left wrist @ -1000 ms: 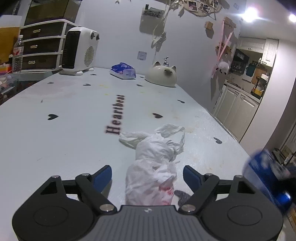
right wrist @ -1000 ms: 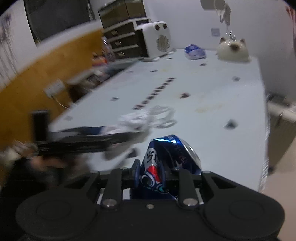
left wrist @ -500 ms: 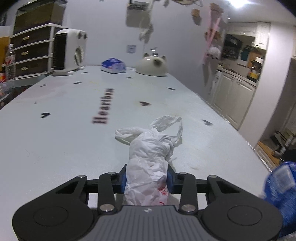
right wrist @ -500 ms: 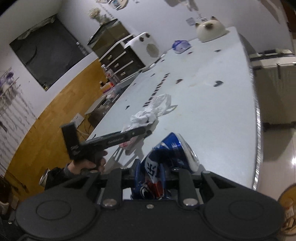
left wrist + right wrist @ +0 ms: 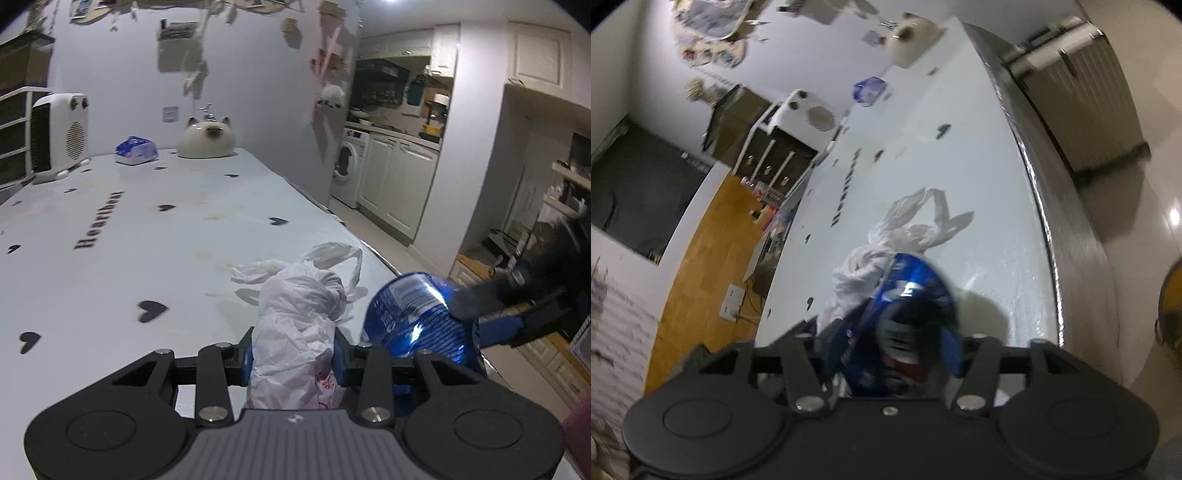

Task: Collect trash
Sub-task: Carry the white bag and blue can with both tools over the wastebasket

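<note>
A thin, crinkled white plastic bag (image 5: 295,314) is seen at lower centre, beside a glossy blue metal can (image 5: 413,317) that is dented. The table (image 5: 110,258) is covered in a smooth, faintly sheened pale sheet; matt black plastic forms the left gripper (image 5: 291,360).

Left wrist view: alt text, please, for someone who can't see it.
The left tool is shut on a crumpled white plastic bag at the near right edge of a pale table printed with black hearts. Beside it on the right, the right tool's jaws are opening around a crushed blue can.
</note>
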